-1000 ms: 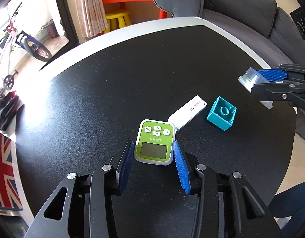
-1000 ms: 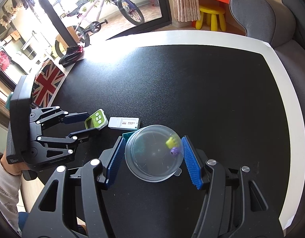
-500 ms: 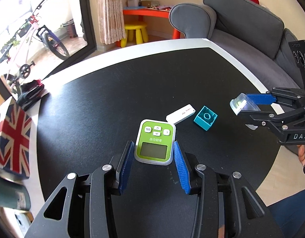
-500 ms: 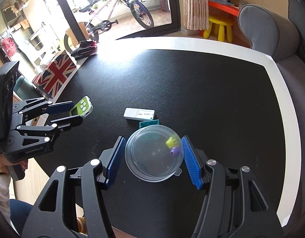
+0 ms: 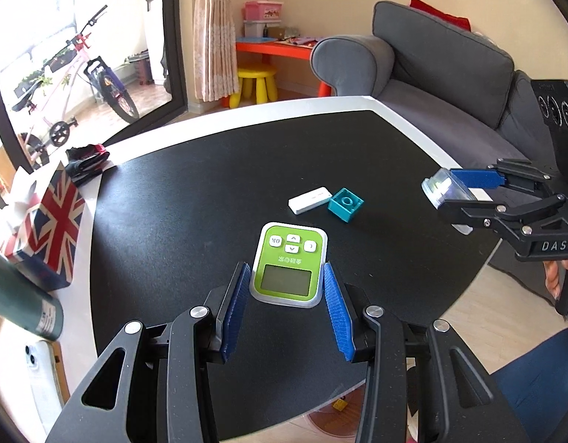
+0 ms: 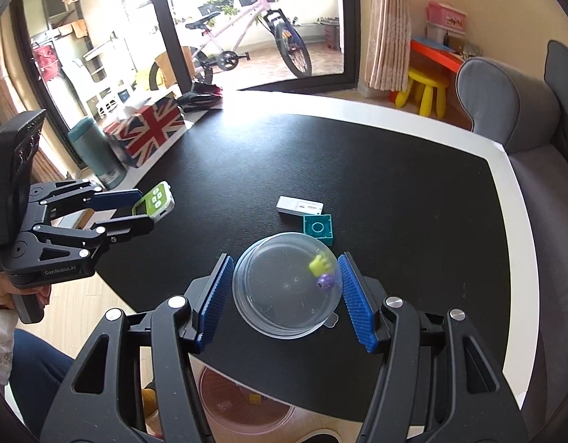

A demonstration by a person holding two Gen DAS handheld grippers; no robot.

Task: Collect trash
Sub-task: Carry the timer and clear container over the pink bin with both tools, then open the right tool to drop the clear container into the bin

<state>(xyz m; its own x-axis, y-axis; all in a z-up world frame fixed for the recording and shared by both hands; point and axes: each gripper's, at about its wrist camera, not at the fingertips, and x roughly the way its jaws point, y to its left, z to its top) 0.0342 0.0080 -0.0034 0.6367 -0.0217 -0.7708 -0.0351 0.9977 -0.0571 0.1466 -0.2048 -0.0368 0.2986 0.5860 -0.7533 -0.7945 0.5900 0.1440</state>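
Note:
My left gripper (image 5: 287, 291) is shut on a green and white remote-like device (image 5: 289, 264) and holds it above the black table (image 5: 210, 199); it also shows in the right wrist view (image 6: 153, 201). My right gripper (image 6: 286, 291) is shut on a clear plastic capsule (image 6: 284, 289) with small yellow and purple toys inside; the capsule also shows in the left wrist view (image 5: 444, 192). A white stick-shaped device (image 5: 309, 199) and a teal toy brick (image 5: 345, 205) lie on the table, side by side.
A Union Jack box (image 5: 49, 229), a dark green bottle (image 5: 21, 302) and a phone (image 5: 40, 380) stand at the table's left edge. A pinkish round bin (image 6: 243, 402) stands on the floor below the near edge. A grey sofa (image 5: 450, 81) is on the right.
Both grippers have lifted and pulled back from the table with their objects. The stick device and the brick now look farther away and have not moved.

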